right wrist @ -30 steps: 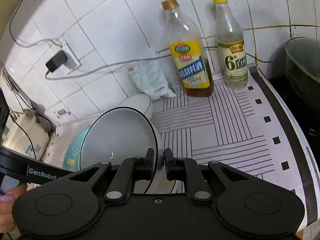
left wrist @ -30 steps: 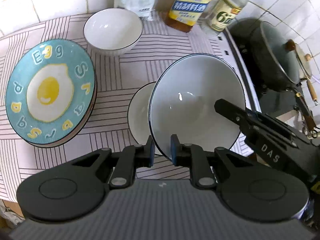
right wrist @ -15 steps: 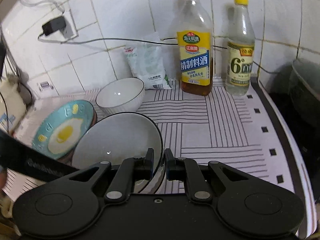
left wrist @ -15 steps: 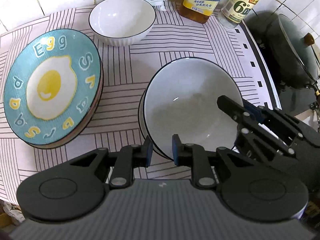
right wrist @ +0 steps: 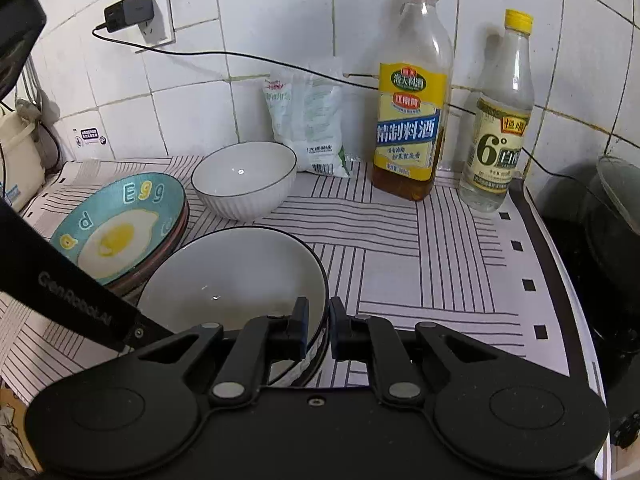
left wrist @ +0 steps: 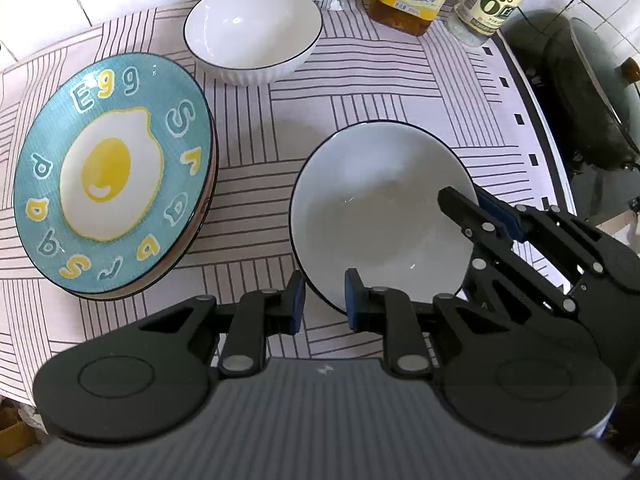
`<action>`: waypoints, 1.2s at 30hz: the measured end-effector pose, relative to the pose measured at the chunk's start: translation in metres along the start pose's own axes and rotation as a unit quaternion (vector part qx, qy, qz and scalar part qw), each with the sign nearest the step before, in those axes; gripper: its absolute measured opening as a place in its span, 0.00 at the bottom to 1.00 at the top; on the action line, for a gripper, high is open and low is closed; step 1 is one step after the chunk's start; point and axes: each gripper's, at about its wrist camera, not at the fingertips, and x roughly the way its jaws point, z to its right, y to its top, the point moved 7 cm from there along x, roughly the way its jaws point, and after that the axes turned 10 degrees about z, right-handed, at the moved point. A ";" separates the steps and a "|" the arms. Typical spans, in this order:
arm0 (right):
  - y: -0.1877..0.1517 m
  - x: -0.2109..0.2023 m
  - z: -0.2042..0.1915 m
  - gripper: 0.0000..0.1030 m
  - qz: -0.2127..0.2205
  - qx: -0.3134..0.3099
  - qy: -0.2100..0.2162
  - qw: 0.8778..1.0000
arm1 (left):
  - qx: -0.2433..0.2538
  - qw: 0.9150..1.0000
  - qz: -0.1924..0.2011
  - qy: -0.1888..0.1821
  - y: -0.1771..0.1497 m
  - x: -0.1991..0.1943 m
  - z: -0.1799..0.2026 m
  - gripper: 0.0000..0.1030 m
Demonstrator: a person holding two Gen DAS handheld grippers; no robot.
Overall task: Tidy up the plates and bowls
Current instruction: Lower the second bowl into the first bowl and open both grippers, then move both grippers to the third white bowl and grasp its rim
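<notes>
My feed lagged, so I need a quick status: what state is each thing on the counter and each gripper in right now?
Large bowl: upright, nested on another bowl.
Small bowl: upright, empty, standing apart.
Egg plate: top of a plate stack.
Left gripper: jaws apart, astride the large bowl's near rim.
Right gripper: jaws astride its rim, a gap showing.
Cooking wine bottle: upright, capped.
Vinegar bottle: upright, capped.

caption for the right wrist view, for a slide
Right hand-held gripper straddling the rim of a large white bowl beside the egg plate on the striped cloth.

Large white bowl (left wrist: 380,208), dark-rimmed, upright on striped tabletop (left wrist: 360,72); smaller white bowl (left wrist: 253,30) behind; teal egg plate (left wrist: 112,172) stacked at left.
</notes>
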 end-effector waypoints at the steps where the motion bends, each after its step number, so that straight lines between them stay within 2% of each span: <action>1: -0.001 0.000 0.001 0.11 0.002 -0.003 -0.001 1.000 | -0.002 1.000 0.000 -0.004 0.000 0.000 0.000 0.18; 8: -0.002 0.000 0.000 0.11 -0.008 -0.017 0.000 1.000 | -0.013 1.000 0.006 -0.005 0.003 -0.004 -0.002 0.18; 12: 0.010 -0.010 0.004 0.12 0.005 -0.007 -0.002 1.000 | -0.013 1.000 0.021 -0.009 0.006 -0.019 -0.007 0.20; 14: 0.019 -0.016 0.008 0.12 0.009 0.006 -0.003 1.000 | -0.014 0.999 0.032 -0.013 0.010 -0.029 -0.010 0.21; 17: 0.033 -0.024 0.014 0.14 0.013 0.061 0.013 0.998 | -0.009 0.998 0.060 -0.021 0.018 -0.047 -0.017 0.23; 23: 0.053 -0.031 0.006 0.26 0.006 0.145 0.050 0.988 | 0.012 0.991 0.128 -0.040 0.045 -0.080 -0.039 0.28; 25: 0.059 -0.028 -0.002 0.34 -0.002 0.154 0.058 0.986 | 0.019 0.988 0.145 -0.046 0.058 -0.087 -0.048 0.35; 27: 0.066 -0.025 -0.010 0.36 -0.009 0.163 0.068 0.984 | 0.030 0.985 0.161 -0.050 0.072 -0.092 -0.056 0.41; 29: 0.073 -0.021 -0.016 0.37 -0.014 0.166 0.076 0.983 | 0.038 0.983 0.172 -0.049 0.086 -0.094 -0.064 0.44; 32: 0.084 -0.012 -0.022 0.47 -0.018 0.172 0.076 0.982 | 0.052 0.982 0.176 -0.047 0.104 -0.087 -0.077 0.48; 36: 0.092 0.006 -0.023 0.55 -0.029 0.190 0.060 0.980 | 0.069 0.981 0.176 -0.051 0.121 -0.068 -0.090 0.52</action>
